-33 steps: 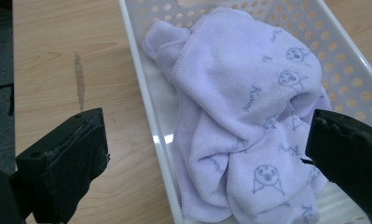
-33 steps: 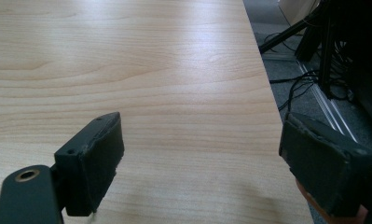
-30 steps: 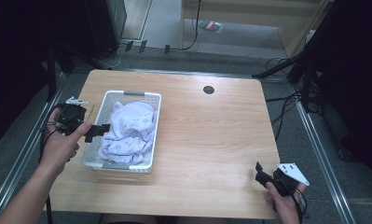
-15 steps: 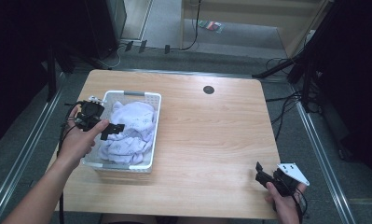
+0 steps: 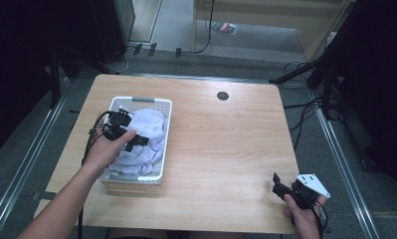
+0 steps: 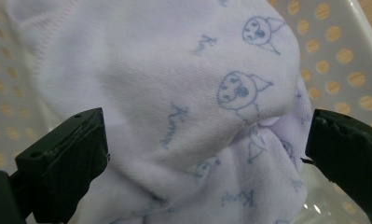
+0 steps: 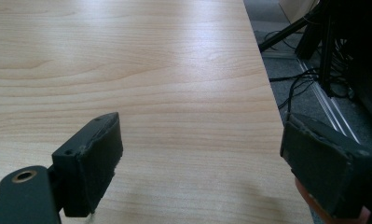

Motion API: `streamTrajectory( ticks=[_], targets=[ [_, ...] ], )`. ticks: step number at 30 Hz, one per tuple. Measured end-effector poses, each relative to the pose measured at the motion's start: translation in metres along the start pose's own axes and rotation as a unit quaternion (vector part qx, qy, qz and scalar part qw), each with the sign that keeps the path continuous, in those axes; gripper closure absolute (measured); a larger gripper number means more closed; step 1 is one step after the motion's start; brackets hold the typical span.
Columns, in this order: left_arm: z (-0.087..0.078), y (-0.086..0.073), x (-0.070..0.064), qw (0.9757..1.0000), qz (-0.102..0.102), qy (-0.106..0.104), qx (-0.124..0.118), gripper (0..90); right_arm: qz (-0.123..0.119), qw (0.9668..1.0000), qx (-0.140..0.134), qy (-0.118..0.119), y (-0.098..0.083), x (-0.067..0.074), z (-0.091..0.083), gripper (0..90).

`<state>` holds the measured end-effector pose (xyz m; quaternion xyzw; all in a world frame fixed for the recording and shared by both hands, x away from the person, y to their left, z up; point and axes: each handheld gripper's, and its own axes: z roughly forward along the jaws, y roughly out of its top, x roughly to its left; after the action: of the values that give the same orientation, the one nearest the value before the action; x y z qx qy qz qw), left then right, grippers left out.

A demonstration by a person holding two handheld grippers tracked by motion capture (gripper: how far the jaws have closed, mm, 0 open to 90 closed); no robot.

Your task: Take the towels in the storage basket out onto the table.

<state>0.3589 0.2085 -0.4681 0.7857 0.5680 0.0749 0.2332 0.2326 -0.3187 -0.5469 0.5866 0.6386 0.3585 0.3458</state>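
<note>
The left gripper (image 5: 135, 141) is reaching, jaws spread wide, over the pale lilac printed knit cloth (image 6: 183, 93) lying in the white perforated plastic basket (image 5: 164, 130). It is risking pinching several bunched layers together. The right gripper (image 5: 281, 189) is resting released near the table edge.

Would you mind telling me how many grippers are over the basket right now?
1: the left gripper hangs open over the cloth in the white basket. The right gripper sits at the table's near right corner.
</note>
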Motion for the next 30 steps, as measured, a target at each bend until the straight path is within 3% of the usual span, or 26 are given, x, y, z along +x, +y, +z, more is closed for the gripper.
streamTrajectory(
  ticks=[7,9,12,18,21,23,26,28,30],
  targets=[
    [0.027,0.001,-0.008,0.9989,0.005,0.029,0.038,0.0,-0.002,1.0,0.0,0.001,0.0,0.0,0.0,13.1],
    [0.034,0.0,-0.011,0.9976,0.017,0.042,0.052,0.0,-0.003,1.0,0.0,0.001,0.0,0.0,0.0,13.1],
    [0.045,-0.002,-0.016,0.9937,0.034,0.07,0.081,0.0,-0.006,1.0,0.003,0.002,0.0,0.001,0.0,13.1],
    [0.055,-0.008,-0.019,0.9916,0.045,0.092,0.079,0.0,-0.011,0.9999,0.004,0.004,0.0,0.001,0.0,13.2],
    [0.055,-0.008,-0.019,0.9921,0.04,0.091,0.076,1.2,-0.011,0.9999,0.006,0.003,0.0,0.002,0.0,13.2],
    [0.05,-0.008,-0.016,0.9924,0.035,0.095,0.071,10.9,-0.013,0.9999,0.007,0.003,0.0,0.002,0.0,13.3],
    [0.043,-0.008,-0.009,0.9922,0.028,0.104,0.064,37.6,-0.014,0.9999,0.007,0.003,-0.001,0.002,0.0,13.4],
    [0.04,-0.01,-0.005,0.9924,0.03,0.104,0.059,47.9,-0.013,0.9998,0.01,0.004,0.0,0.003,0.0,13.7],
    [0.04,-0.01,-0.004,0.9923,0.03,0.106,0.055,52.4,-0.013,0.9998,0.013,0.005,0.0,0.002,0.0,13.8]
  ],
)
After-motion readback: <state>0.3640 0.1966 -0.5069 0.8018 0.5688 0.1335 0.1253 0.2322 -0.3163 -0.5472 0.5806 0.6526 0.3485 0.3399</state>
